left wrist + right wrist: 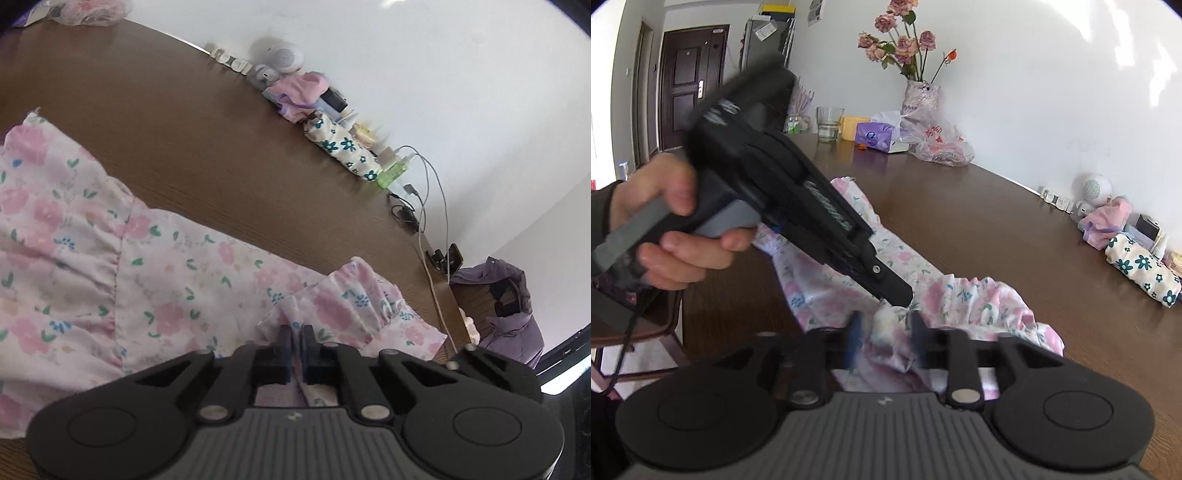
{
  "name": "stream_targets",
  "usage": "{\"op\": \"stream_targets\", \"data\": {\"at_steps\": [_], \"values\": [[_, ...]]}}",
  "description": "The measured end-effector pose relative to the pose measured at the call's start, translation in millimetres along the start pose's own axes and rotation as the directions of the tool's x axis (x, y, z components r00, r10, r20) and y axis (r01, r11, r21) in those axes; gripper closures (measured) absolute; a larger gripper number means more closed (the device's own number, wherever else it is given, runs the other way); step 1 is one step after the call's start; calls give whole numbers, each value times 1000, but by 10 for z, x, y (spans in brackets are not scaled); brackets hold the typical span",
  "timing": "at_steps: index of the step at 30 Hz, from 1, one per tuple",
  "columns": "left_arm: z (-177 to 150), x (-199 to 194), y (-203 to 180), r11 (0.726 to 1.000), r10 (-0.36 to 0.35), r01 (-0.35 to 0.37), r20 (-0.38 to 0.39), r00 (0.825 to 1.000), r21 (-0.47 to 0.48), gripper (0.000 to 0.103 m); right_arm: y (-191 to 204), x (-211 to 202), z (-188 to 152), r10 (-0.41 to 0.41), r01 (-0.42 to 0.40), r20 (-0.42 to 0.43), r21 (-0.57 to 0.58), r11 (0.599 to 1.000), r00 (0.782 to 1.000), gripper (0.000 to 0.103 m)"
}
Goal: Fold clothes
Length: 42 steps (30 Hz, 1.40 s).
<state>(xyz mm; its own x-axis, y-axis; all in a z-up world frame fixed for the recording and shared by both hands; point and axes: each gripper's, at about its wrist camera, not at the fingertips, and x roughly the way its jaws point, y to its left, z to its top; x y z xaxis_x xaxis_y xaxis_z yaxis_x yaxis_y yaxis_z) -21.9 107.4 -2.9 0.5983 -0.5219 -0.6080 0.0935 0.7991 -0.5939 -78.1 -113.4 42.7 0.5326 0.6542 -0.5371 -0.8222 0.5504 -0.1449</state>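
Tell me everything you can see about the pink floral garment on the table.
The floral garment is thin, light fabric, pale pink printed with pink flowers, green leaves and small blue blossoms. It has gathered, ruffled seams and frilled edges. It lies spread lengthwise on the brown wooden table, partly bunched at the near end. The left gripper is shut on a ruffled fold there. The right gripper is open, with crumpled fabric between its fingers.
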Motion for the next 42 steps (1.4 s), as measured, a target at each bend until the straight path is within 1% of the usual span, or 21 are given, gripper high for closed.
{"op": "stream_targets", "data": {"at_steps": [2,4,5,7,8,9,11,14,15,17,19,21,23,26,28,30,32,34,37,40,42], "values": [[-7,-8,9,1000,9,-9,-7,1000,9,101,-47,-232,8,-7,9,57,-25,1000,998,57],[1,-46,-4,999,12,-12,0,1000,35,101,-227,-395,48,-32,32,102,4,999,994,50],[5,-62,-11,999,16,-16,4,1000,48,101,-353,-411,66,-52,49,107,34,998,993,42],[8,-60,-15,996,53,-54,18,998,71,101,-585,-304,75,-103,99,64,67,993,993,46],[5,-62,-21,995,67,-68,23,998,76,101,-670,-196,63,-127,125,21,77,989,992,68],[2,-63,-28,993,81,-83,28,996,80,101,-736,-86,33,-123,124,-19,103,987,992,101],[-9,-67,-58,988,113,-116,42,993,102,101,-769,92,-54,-73,83,-72,155,984,995,101],[-14,-131,-95,980,147,-153,52,988,128,100,-561,269,-192,-48,64,-128,127,990,991,101],[-1,-206,-113,977,159,-167,75,984,130,99,-503,277,-226,-54,68,-119,119,991,991,101],[33,-421,-193,975,152,-175,164,975,136,96,-457,275,-242,-65,78,-114,116,990,991,101],[70,-580,-341,976,105,-145,229,968,164,95,-435,276,-238,-73,85,-112,108,990,991,101],[77,-557,-497,978,54,-93,204,977,188,95,-419,279,-233,-80,91,-108,106,990,991,101],[12,-367,-593,972,21,-48,119,993,229,93,-439,261,-214,-82,95,-110,122,988,991,100],[-135,-12,-574,958,126,-131,37,991,253,93,-608,-19,-155,-66,74,-44,221,972,997,98],[-191,48,-508,957,137,-141,33,990,252,94,-749,-267,-162,-91,88,0,295,952,996,98],[-231,64,-450,959,131,-137,38,991,248,94,-841,-390,-218,-116,115,-15,331,937,993,98],[-224,64,-418,964,118,-122,33,992,238,94,-845,-311,-315,-116,133,-69,337,932,991,98],[-225,62,-417,963,116,-119,29,993,243,94,-785,-171,-396,-99,137,-135,309,941,986,98],[-232,59,-436,959,119,-125,38,992,254,94,-686,-153,-371,-93,128,-170,211,969,981,98],[-251,42,-412,962,105,-113,44,993,248,94,-846,-365,-127,-54,66,-65,196,978,996,97],[-253,31,-391,966,96,-103,43,994,239,94,-1011,-297,95,-11,12,-9,205,979,1000,97]]}}
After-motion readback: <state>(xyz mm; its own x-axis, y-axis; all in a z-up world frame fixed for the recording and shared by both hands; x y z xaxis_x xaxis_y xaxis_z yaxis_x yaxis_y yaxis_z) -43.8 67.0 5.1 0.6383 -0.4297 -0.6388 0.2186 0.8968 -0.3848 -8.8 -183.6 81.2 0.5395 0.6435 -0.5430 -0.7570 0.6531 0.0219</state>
